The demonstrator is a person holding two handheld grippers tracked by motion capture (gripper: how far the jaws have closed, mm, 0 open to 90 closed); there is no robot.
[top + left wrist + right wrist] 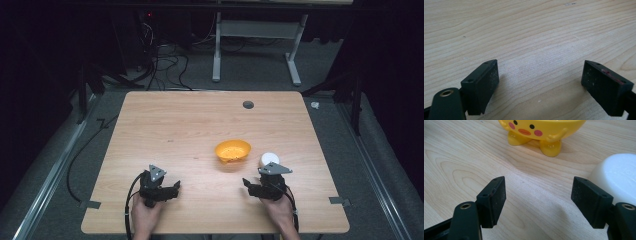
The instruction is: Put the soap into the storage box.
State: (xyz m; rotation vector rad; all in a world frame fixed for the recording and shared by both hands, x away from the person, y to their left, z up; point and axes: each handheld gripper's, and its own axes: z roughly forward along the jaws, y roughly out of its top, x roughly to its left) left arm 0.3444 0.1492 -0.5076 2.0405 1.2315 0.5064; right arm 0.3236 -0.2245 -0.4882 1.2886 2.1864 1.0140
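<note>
Beyond right tongs [537,202], yellow bowl [541,131].

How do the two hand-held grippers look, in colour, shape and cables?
Both the left gripper and the right gripper are black with two flat rectangular jaws. Each carries a grey three-cornered plate on top and trails a black cable. Brass-coloured rivets sit at the jaw bases. No sleeves are visible.

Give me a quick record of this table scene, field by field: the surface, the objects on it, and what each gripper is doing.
surface: wooden table
bowl: yellow bowl with a face and small feet, upright, right of centre
white object: white round object, right of the bowl, apart from it
left gripper: open, nothing between jaws
right gripper: open, nothing between jaws, near the white object
</note>
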